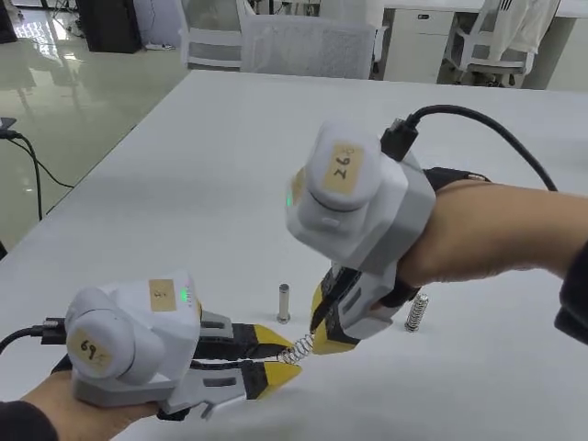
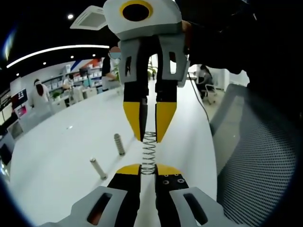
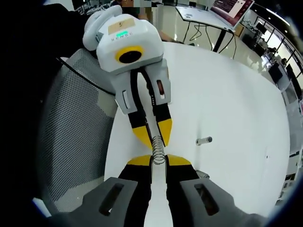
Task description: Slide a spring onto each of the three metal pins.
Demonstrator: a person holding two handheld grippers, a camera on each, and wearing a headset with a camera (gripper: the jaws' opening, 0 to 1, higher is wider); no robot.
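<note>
White workbench in an open office, office chairs at its far edge; two hand-held grippers meet tip to tip on a single spring.
Left gripper comes in low from the near side, jaws clenched on one end of the loose spring. Right gripper angles down from above, jaws pinched on the other end, so the coil spans the gap just off the tabletop. Bare pin stands upright just behind the tips. Second pin, off to the right, already carries a spring.
</note>
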